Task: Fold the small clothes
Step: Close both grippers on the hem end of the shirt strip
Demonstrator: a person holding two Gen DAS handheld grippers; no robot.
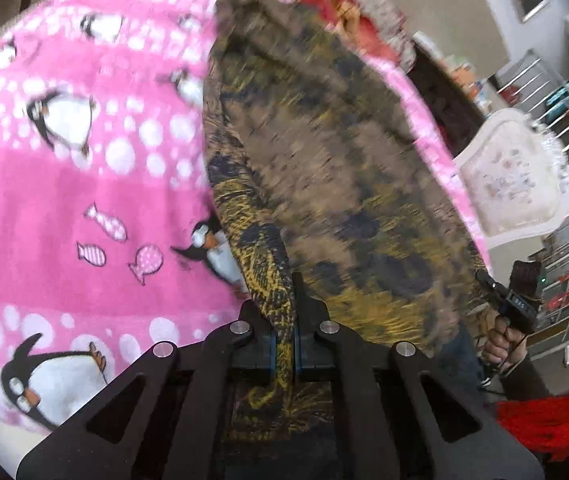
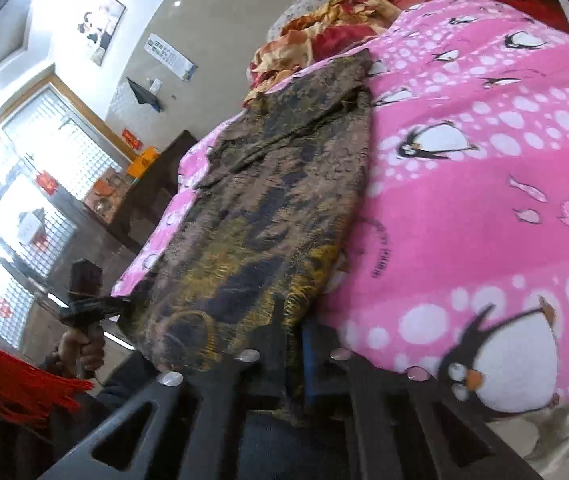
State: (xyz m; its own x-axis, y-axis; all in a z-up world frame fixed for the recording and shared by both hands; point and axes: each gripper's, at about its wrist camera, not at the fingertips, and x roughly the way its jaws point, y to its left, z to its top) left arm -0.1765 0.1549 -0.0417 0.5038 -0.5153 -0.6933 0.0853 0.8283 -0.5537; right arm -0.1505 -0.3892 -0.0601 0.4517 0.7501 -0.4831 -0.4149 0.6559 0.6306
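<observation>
A brown, yellow and dark patterned garment [image 1: 324, 152] lies stretched over a pink penguin blanket [image 1: 64, 184] on a bed. My left gripper [image 1: 286, 320] is shut on one near corner of the garment. My right gripper [image 2: 296, 344] is shut on the other near corner of the garment [image 2: 268, 208]. The garment runs away from both grippers toward the far end of the bed. Each gripper shows in the other's view, the right one [image 1: 500, 300] and the left one [image 2: 124, 304], held by a hand at the cloth's edge.
The pink blanket [image 2: 484, 200] covers the bed. Red and orange bedding [image 2: 324, 28] is piled at the far end. A metal rack [image 1: 564, 200] and a white cushioned piece [image 1: 512, 176] stand beside the bed. A window [image 2: 16, 200] and dark cabinet [image 2: 152, 200] are at the side.
</observation>
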